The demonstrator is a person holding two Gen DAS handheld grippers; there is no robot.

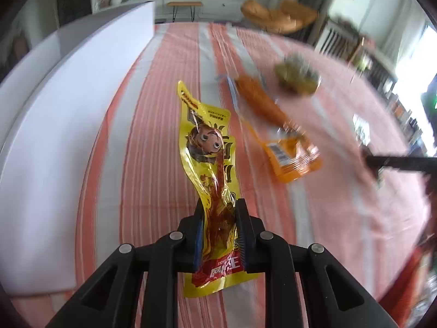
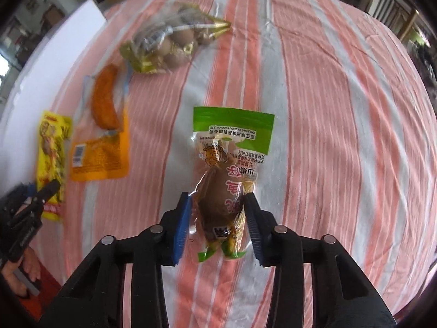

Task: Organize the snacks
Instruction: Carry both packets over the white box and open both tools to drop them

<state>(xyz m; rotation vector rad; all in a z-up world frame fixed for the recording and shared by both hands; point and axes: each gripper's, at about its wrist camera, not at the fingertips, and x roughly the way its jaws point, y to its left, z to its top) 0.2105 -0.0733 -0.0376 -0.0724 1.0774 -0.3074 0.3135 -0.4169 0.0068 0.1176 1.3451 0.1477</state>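
My left gripper (image 1: 218,205) is shut on a long yellow snack packet (image 1: 210,147) that lies along the striped cloth; the packet also shows in the right wrist view (image 2: 52,147) at the far left. My right gripper (image 2: 218,199) is shut on a green-topped clear snack packet (image 2: 229,147) with a brown piece inside, over the middle of the cloth. An orange packet (image 1: 284,147) with a sausage-shaped snack lies between them; it also shows in the right wrist view (image 2: 103,136). A clear bag of round brown snacks (image 2: 169,46) lies farther back; it is blurred in the left wrist view (image 1: 297,79).
The table is covered by a red-and-white striped cloth (image 2: 341,109). A white box wall (image 1: 68,95) runs along the left side. A wicker chair (image 1: 278,16) and shelves stand beyond the far edge. The right gripper's dark arm (image 1: 396,161) shows at the right.
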